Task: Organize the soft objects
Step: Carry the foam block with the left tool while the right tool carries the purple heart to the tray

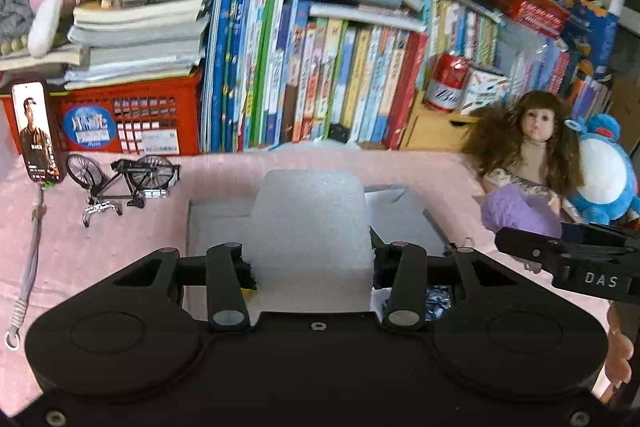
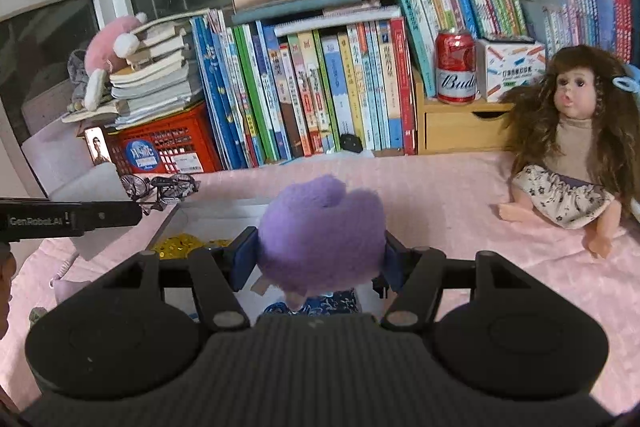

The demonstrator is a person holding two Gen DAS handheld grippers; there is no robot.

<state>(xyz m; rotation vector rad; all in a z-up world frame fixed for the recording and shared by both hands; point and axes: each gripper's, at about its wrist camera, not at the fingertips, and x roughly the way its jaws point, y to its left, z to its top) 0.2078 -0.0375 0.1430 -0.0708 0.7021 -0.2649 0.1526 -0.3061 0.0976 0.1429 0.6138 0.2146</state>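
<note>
Two grippers carry soft items above a box on the pink worktop
Left gripper (image 1: pixel 312 267) jaws pinch a white foam block (image 1: pixel 310 223); right gripper (image 2: pixel 316 259) jaws pinch a purple plush (image 2: pixel 320 235); squashy loads could slip and miss the box (image 1: pixel 218 227)

place: home, child's room | cues: children's books (image 2: pixel 320 87), doll (image 2: pixel 572 147)

Your left tool (image 1: pixel 312 259) points forward and downward, jaws clamped on a white foam block (image 1: pixel 310 223). Your right tool (image 2: pixel 320 259) does likewise, squeezing a purple plush (image 2: pixel 320 231) between its blue pads (image 2: pixel 243 261).
</note>
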